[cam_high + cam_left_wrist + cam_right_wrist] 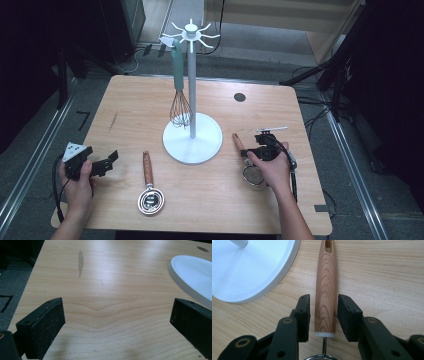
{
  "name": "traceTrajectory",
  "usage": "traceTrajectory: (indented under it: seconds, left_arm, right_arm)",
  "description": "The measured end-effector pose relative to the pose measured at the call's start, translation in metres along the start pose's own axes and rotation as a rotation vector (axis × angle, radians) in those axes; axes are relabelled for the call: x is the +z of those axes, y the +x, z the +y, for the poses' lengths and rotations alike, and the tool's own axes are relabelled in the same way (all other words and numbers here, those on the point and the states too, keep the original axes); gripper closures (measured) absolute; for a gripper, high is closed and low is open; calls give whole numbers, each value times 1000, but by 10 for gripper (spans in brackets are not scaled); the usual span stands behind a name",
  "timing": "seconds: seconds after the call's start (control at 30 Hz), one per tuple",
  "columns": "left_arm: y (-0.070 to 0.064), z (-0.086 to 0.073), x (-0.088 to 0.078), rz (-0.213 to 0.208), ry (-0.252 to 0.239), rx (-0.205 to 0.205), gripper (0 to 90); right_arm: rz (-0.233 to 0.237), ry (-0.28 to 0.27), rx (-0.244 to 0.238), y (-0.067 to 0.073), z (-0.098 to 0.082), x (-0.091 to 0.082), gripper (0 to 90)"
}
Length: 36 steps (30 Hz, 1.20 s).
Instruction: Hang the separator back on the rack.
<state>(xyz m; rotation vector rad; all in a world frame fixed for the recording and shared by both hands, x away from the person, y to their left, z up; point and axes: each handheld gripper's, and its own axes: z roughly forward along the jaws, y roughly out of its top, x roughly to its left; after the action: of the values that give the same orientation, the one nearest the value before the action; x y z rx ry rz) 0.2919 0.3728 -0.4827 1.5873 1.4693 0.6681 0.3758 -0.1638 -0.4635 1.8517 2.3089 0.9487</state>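
Observation:
A white hook stand (pixel 192 137) rises from a round base mid-table, and a teal-handled whisk (pixel 179 85) hangs from one of its hooks. A wood-handled strainer (pixel 239 142) lies to the right of the base. My right gripper (pixel 253 151) is low over it. In the right gripper view its jaws (pixel 324 300) stand on either side of the wooden handle (pixel 325 282) near the metal neck, with a thin gap on the left side. A second wood-handled strainer (pixel 148 186) lies front left. My left gripper (pixel 109 163) rests at the table's left edge, wide open and empty (pixel 117 305).
The stand's white base (pixel 249 270) lies close on the left of the right gripper's jaws and shows at the right of the left gripper view (pixel 192 275). A dark round hole (pixel 240 97) marks the far table top. A grey stain (pixel 80 262) lies ahead of the left gripper.

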Motion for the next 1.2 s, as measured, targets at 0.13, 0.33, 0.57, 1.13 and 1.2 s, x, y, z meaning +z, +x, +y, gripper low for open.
traceTrajectory:
  seconds: [0.13, 0.33, 0.57, 1.13, 1.2]
  left_arm:
    - [0, 0, 0, 0, 0, 1, 2]
    - [0, 0, 0, 0, -1, 0, 1]
    - [0, 0, 0, -2, -1, 2, 2]
    - [0, 0, 0, -2, 1, 2, 1]
    - [0, 0, 0, -3, -1, 2, 1]
  right_arm:
    - [0, 23, 6, -1, 0, 5, 644]
    - [0, 48, 13, 0, 1, 9, 644]
    - [-9, 71, 20, 0, 2, 13, 644]
    - [-72, 98, -30, 14, 4, 19, 651]
    - [-87, 97, -33, 16, 4, 20, 652]
